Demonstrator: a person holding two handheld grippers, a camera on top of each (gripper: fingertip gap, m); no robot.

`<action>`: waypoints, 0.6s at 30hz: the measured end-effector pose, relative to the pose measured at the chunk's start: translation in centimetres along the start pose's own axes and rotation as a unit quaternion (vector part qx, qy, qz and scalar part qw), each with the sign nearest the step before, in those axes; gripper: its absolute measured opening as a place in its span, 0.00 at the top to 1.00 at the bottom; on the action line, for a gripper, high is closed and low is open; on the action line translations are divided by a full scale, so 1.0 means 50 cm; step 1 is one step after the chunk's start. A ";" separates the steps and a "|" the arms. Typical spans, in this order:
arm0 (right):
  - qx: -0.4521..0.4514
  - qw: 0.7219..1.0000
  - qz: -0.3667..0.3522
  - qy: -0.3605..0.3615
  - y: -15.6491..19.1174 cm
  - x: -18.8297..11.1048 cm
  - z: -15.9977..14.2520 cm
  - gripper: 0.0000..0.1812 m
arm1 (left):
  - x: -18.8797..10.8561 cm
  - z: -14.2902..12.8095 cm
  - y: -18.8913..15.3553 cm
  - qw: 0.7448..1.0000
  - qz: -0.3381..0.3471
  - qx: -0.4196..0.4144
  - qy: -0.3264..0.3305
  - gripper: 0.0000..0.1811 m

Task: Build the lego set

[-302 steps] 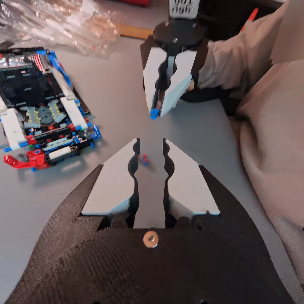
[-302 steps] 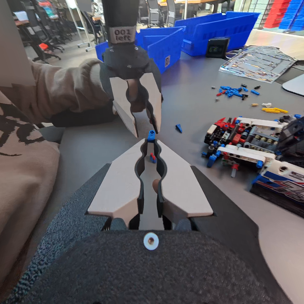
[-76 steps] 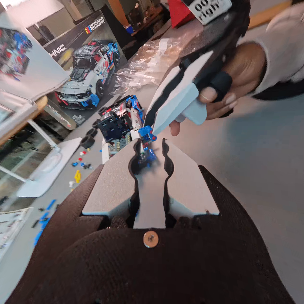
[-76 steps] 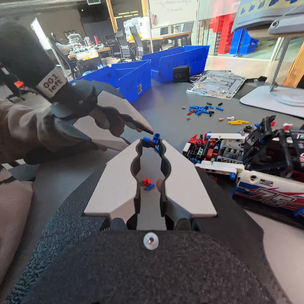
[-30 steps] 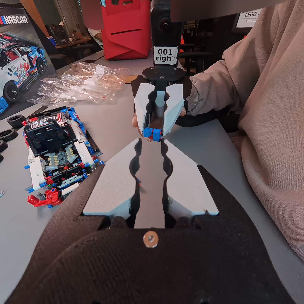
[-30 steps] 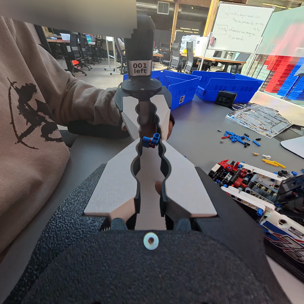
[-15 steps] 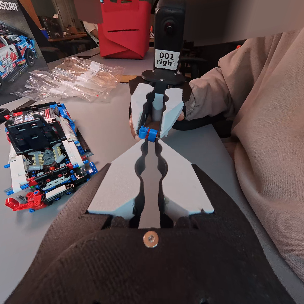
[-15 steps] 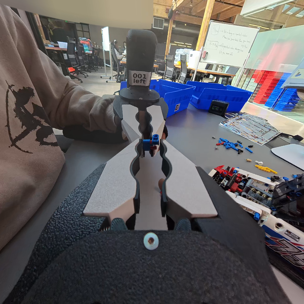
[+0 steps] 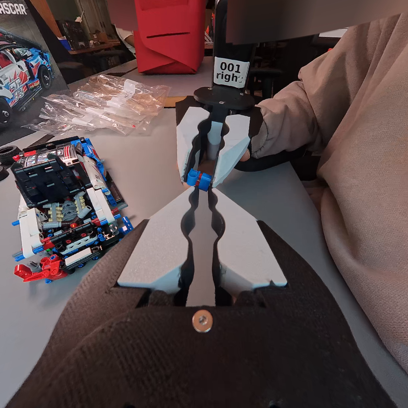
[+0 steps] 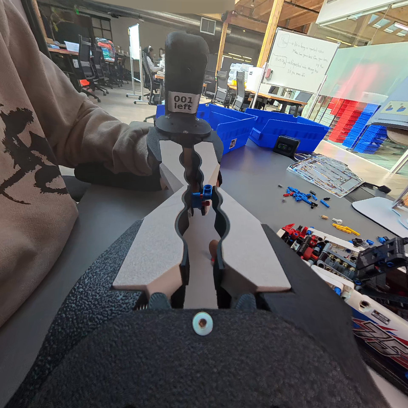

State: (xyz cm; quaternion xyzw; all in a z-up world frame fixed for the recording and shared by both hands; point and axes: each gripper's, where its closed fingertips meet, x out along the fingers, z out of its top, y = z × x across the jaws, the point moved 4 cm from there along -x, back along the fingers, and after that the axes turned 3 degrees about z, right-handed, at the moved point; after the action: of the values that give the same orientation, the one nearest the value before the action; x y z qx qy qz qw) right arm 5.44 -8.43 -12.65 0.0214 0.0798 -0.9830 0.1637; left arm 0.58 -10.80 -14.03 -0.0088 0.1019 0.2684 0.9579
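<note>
Right claw [image 10: 200, 194] grips blue-red connector piece [image 10: 202, 196].

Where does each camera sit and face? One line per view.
Left wrist view: on the left gripper, facing the right gripper and right sleeve across the table.
Right wrist view: on the right gripper, facing the left gripper, left sleeve and torso.
Shared: the blue-and-red piece at both tips, and the car model.
</note>
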 end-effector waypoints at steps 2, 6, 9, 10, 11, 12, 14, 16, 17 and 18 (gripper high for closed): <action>-0.001 1.000 -0.004 -0.002 0.000 0.000 0.003 0.92 | -0.001 0.003 0.000 1.000 -0.003 -0.008 -0.008 0.97; 0.002 1.000 -0.003 -0.002 0.003 -0.001 0.008 0.92 | -0.001 0.007 -0.003 1.000 -0.014 -0.021 -0.016 0.97; -0.001 1.000 -0.011 -0.006 0.003 -0.002 0.014 0.92 | -0.002 0.012 -0.001 0.999 -0.019 -0.038 -0.025 0.97; -0.004 1.000 -0.014 -0.006 0.003 -0.002 0.016 0.92 | -0.002 0.014 -0.001 0.998 -0.023 -0.046 -0.028 0.97; -0.008 1.000 -0.016 -0.007 0.004 -0.002 0.018 0.92 | -0.002 0.015 -0.001 0.998 -0.026 -0.054 -0.032 0.97; -0.009 1.000 -0.018 -0.009 0.004 -0.003 0.020 0.92 | -0.002 0.017 -0.001 0.997 -0.030 -0.063 -0.036 0.97; -0.013 1.000 -0.021 -0.009 0.005 -0.004 0.023 0.92 | -0.002 0.020 -0.001 0.995 -0.038 -0.081 -0.042 0.97; -0.015 1.000 -0.023 -0.007 0.006 -0.005 0.024 0.93 | -0.001 0.020 -0.001 0.993 -0.043 -0.096 -0.046 0.97; -0.014 1.000 -0.024 -0.007 0.005 -0.005 0.024 0.93 | 0.000 0.021 -0.001 0.992 -0.046 -0.103 -0.049 0.97; -0.013 1.000 -0.026 -0.008 0.005 -0.006 0.025 0.93 | 0.000 0.021 -0.001 0.992 -0.047 -0.107 -0.052 0.97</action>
State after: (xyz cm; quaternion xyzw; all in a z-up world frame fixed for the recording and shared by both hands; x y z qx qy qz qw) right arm 5.76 -8.78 -11.42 0.0089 0.0913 -0.9860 0.1389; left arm 0.78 -10.76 -12.99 -0.1024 0.0221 0.2327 0.9669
